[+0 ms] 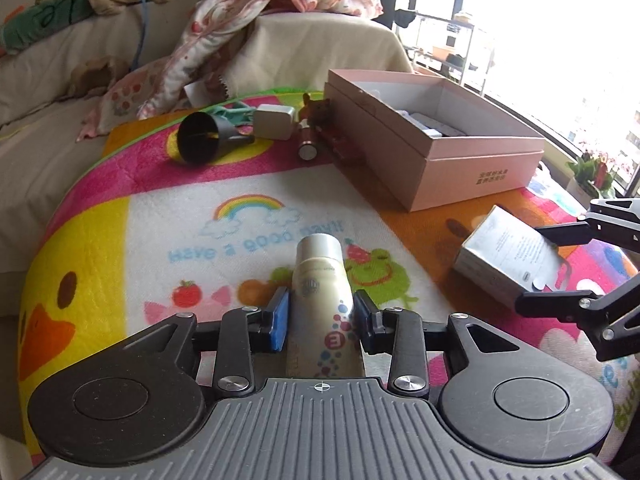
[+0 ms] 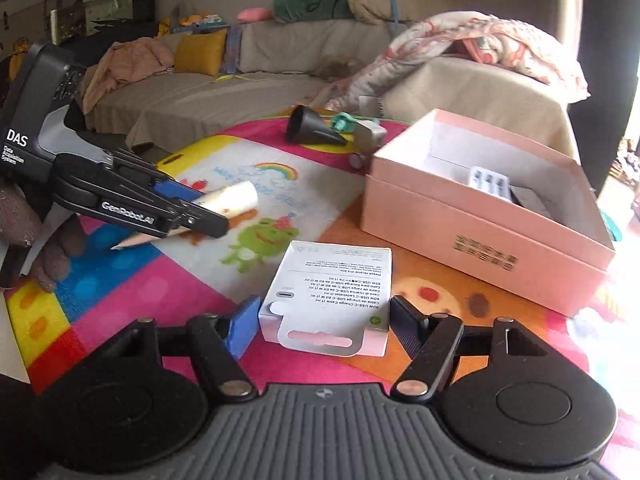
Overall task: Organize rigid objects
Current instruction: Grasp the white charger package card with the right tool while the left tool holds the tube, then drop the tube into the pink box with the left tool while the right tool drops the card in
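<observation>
My left gripper point(image 1: 320, 322) is shut on a cream tube with a grey cap point(image 1: 320, 292) and holds it above the colourful mat; the right wrist view shows this gripper point(image 2: 208, 210) and the tube point(image 2: 230, 200) at the left. My right gripper point(image 2: 324, 322) is open, its fingers on either side of a white cable box point(image 2: 328, 296) lying on the mat, apart from it. The box also shows in the left wrist view point(image 1: 508, 256), with the right gripper point(image 1: 548, 268) beside it. An open pink box point(image 1: 432, 136) point(image 2: 480, 216) holds a few items.
A black funnel point(image 1: 200, 138) point(image 2: 312, 128), a white charger block point(image 1: 274, 122), a small cylinder point(image 1: 307, 146) and a brown toy point(image 1: 320, 114) lie at the mat's far edge. A sofa with a blanket point(image 1: 260, 20) stands behind. A window is at the right.
</observation>
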{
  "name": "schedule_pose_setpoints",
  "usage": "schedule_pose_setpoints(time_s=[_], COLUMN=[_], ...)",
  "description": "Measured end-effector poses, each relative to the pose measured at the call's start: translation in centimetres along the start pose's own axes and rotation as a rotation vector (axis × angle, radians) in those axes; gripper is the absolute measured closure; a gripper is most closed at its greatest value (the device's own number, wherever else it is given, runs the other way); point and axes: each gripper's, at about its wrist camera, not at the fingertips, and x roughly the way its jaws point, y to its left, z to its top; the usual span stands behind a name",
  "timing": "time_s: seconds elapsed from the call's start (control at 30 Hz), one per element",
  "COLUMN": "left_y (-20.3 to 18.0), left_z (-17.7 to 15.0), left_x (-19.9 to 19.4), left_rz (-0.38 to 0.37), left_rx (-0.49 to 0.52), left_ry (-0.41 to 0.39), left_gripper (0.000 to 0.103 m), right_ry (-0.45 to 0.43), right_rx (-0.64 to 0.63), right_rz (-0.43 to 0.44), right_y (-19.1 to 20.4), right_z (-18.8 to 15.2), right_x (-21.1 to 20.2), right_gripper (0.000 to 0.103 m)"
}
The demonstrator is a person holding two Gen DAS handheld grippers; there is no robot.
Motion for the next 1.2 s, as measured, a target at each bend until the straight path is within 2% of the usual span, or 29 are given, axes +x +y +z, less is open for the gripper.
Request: schedule_pose_setpoints(time_s=[0.1, 0.17, 0.3, 0.47, 0.57, 0.77, 0.93, 1.0, 1.07, 1.1, 1.2], left_y=[-2.1, -4.0, -6.3, -7.0, -7.7, -7.7, -7.1, -7.7, -8.5, -8.8, -9.2], left_z=[-0.1, -0.4, -1.1, -1.5, -1.7, -1.7, -1.6, -2.0, -2.5, -2.8, -3.3], left_x=[0.1, 0.1, 0.1, -0.2, -0.4, -0.4, -0.6, -0.8, -1.1, -1.4, -2.0], left_rz=[-0.093, -0.115, -0.108, -0.084, -0.058, -0.023, -0.041, -0.021, 0.0, 0.0, -0.058], left_rx=[0.022, 0.066, 0.093, 0.087, 0.112, 0.034, -0.02, 0.016, 0.074, 0.093, 0.099], left_ry=[0.012, 0.02, 0.026, 0.034, 0.034, 0.024, 0.021, 0.009, -0.006, -0.011, -0.017], left_gripper=[0.067, 0.066, 0.061, 0.06, 0.06, 0.062, 0.062, 0.062, 0.062, 0.062, 0.062], right_ry=[0.023, 0.032, 0.035, 0.019, 0.018, 0.017, 0.014, 0.016, 0.022, 0.025, 0.042], right_rx=[0.038, 0.071, 0.108, 0.137, 0.122, 0.166, 0.2, 0.211, 0.196, 0.18, 0.132], right_rz=[-0.065, -0.079, -0.093, -0.096, -0.109, -0.101, -0.098, -0.109, -0.132, -0.135, -0.123], right_y=[-2.2, -3.3, -4.2, -4.1, -3.8, -4.5, -4.8, -5.0, -4.8, -4.7, -4.3], right_z=[-1.3, -1.9, -2.7, -3.1, -3.1, -3.0, -2.4, -2.1, -2.0, -2.1, -2.3], right_x=[-1.5, -2.3, -2.6, -1.4, -1.2, -1.2, -0.6, -0.3, -0.3, -0.4, -1.2], right_gripper=[0.033, 0.032, 0.03, 0.02, 0.019, 0.018, 0.017, 0.018, 0.024, 0.033, 0.034])
